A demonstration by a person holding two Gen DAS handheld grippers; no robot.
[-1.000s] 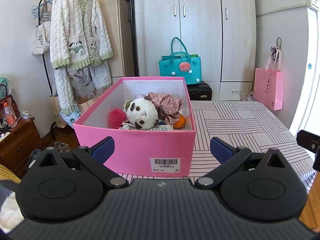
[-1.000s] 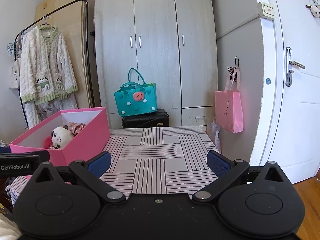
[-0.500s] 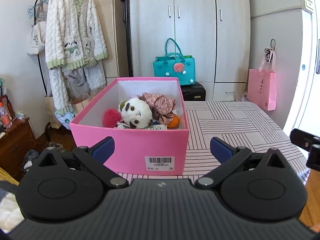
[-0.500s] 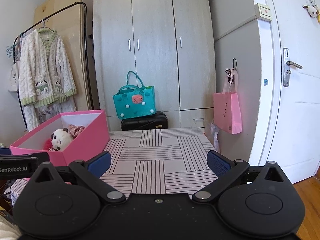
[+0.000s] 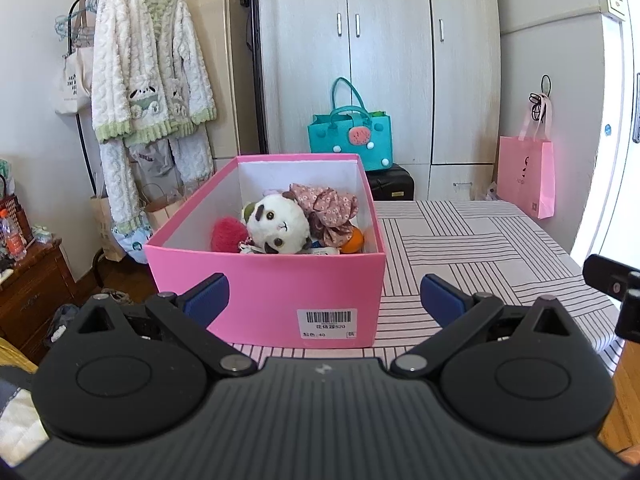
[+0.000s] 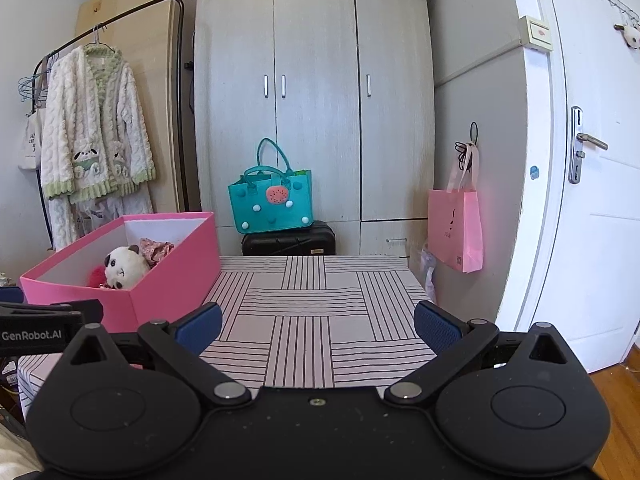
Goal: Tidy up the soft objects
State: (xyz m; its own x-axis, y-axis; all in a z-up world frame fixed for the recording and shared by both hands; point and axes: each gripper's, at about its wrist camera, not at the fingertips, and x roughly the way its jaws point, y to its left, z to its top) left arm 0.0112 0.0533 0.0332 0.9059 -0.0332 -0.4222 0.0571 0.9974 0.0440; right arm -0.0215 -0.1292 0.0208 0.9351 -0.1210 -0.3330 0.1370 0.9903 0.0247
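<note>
A pink box [image 5: 264, 284] [image 6: 168, 284] stands on the striped table [image 5: 472, 248] [image 6: 312, 320], at its left side. Inside lie a panda plush [image 5: 278, 226] [image 6: 122, 266], a red fuzzy ball [image 5: 228, 234], a floral scrunchie [image 5: 328, 208] [image 6: 154, 248] and an orange item [image 5: 352, 238]. My left gripper [image 5: 324, 300] is open just in front of the box's near wall, holding nothing. Over the bare tablecloth to the right of the box, my right gripper [image 6: 316, 322] is open and empty too.
Behind the table stand a wardrobe [image 6: 312, 100], a teal bag [image 6: 272, 204] on a black case [image 6: 288, 242], and a pink paper bag [image 6: 458, 232] on the wall. A clothes rack with a fluffy robe [image 5: 148, 80] is at the left, a white door [image 6: 592, 184] at the right.
Both grippers have drawn back slightly and tilted; the box sits a little lower and farther in the left wrist view. Both stay open. Nothing in the box has moved.
</note>
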